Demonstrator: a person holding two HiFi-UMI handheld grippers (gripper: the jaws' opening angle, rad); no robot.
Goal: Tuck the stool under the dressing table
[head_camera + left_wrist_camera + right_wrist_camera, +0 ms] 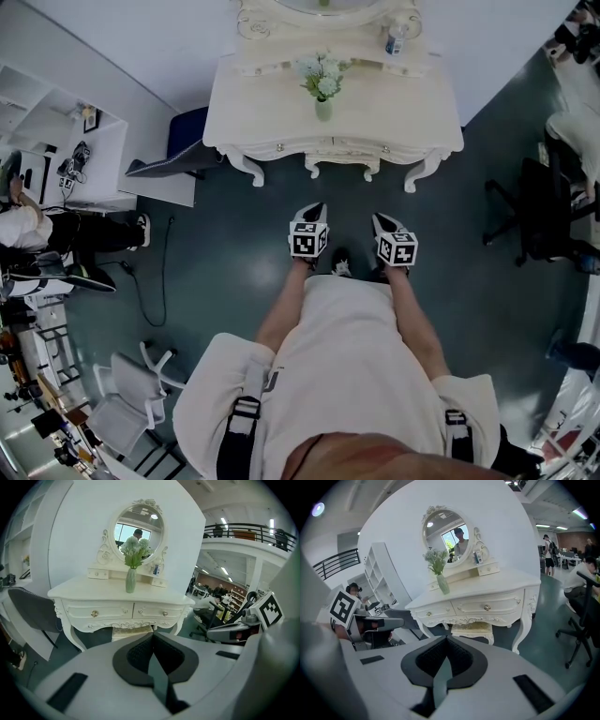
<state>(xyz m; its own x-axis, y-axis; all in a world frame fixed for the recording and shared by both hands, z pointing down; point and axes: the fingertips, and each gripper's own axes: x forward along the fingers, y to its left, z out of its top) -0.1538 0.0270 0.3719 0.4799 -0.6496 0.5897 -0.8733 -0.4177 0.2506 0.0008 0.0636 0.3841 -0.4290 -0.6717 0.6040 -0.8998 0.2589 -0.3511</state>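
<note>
The white carved dressing table [272, 117] stands against the wall ahead of me. The cushioned stool [132, 631] sits beneath its drawers, between the legs; it also shows as the stool [472, 629], and only the stool's legs [315, 170] peek out in the head view. My left gripper [316, 208] and right gripper [379, 219] hover side by side over the dark floor, a short way in front of the table and apart from it. The left gripper [152, 645] and right gripper [446, 651] are both shut with nothing between the pads.
A vase of flowers [322, 86], a bottle [395, 39] and an oval mirror [139, 526] are on the table. A black office chair [539, 211] stands right. At left are a grey chair [178, 155], white shelving [66, 150], a floor cable [157, 281] and a seated person [37, 230].
</note>
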